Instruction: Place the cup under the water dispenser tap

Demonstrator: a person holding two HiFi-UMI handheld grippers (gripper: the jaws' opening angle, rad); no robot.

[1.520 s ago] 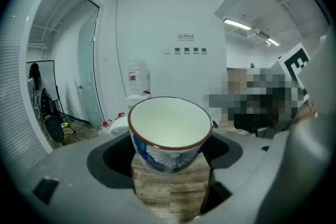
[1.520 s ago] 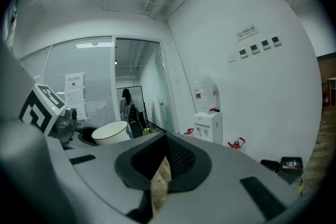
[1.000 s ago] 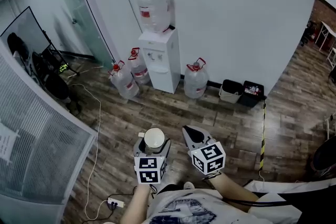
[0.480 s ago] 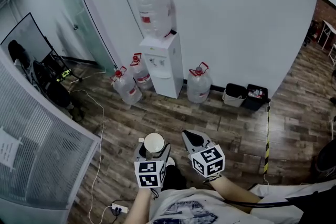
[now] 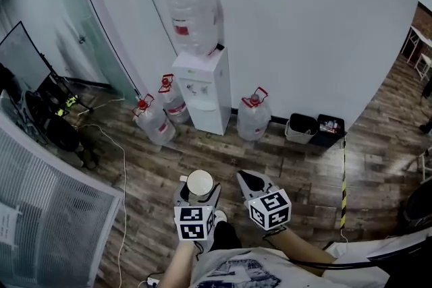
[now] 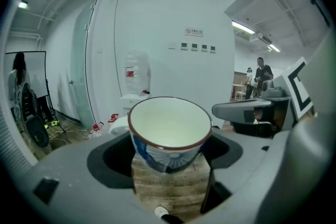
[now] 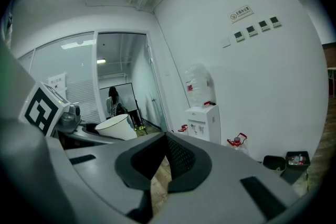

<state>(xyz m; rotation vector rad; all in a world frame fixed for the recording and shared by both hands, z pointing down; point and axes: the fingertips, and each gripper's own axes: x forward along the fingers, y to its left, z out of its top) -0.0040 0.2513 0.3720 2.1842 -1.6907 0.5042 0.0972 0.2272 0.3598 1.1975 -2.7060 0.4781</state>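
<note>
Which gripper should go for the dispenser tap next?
Left. The left gripper grips the cup upright, facing the water dispenser across the floor; the right gripper is shut and empty.

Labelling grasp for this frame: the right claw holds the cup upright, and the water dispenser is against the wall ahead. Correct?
Wrong claw. The left claw holds the cup, as the left gripper view shows; the right claw is shut on nothing. The rest stands: the cup is upright, and the water dispenser is against the wall ahead.
</note>
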